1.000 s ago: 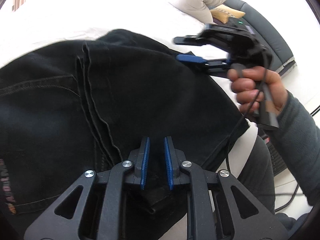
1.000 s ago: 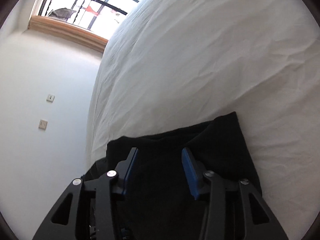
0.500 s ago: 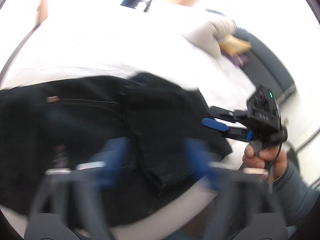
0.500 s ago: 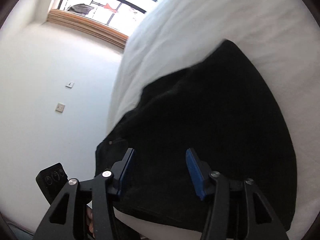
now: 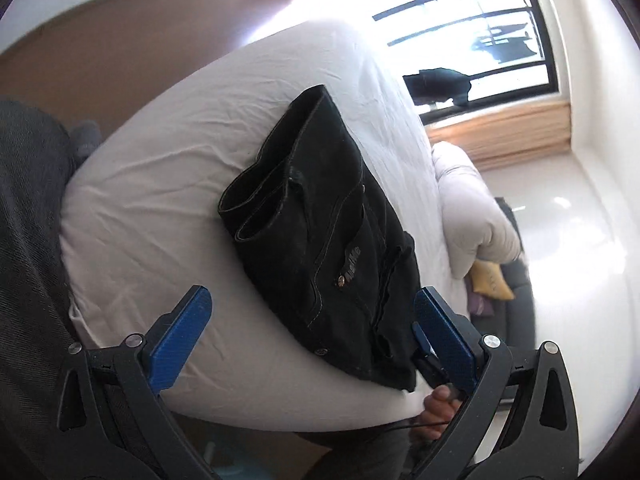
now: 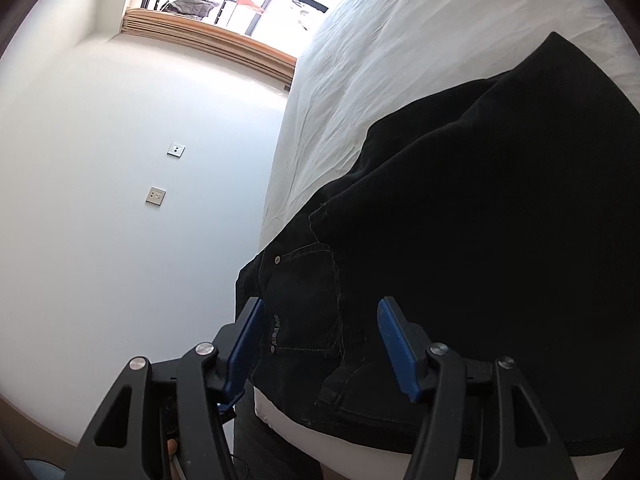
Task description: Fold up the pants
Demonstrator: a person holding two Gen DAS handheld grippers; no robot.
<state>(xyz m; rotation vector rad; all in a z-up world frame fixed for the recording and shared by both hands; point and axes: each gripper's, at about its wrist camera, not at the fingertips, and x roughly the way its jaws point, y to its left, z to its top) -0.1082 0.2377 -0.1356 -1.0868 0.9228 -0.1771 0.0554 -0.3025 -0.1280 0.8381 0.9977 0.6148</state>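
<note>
The black pants (image 5: 320, 232) lie folded in a compact stack near the edge of the white bed (image 5: 160, 184), waistband and leg ends showing. My left gripper (image 5: 308, 332) is wide open and empty, held back off the bed edge, apart from the pants. My right gripper (image 6: 320, 340) is open and empty, just above the near part of the pants (image 6: 480, 240); a pocket and label show between its fingers. Part of the right gripper also peeks behind my left gripper's right finger.
A rolled white duvet (image 5: 472, 208) lies at the bed's far end, with a yellow cushion (image 5: 488, 280) on a dark sofa beyond. A window (image 5: 472, 28) is behind. A white wall with two sockets (image 6: 156, 196) flanks the bed. The person's dark-clad legs are at the left (image 5: 28, 240).
My left gripper opened wide, let go of the pants and pulled back and swung around from the bed. My right gripper drew back toward the bed edge, staying open.
</note>
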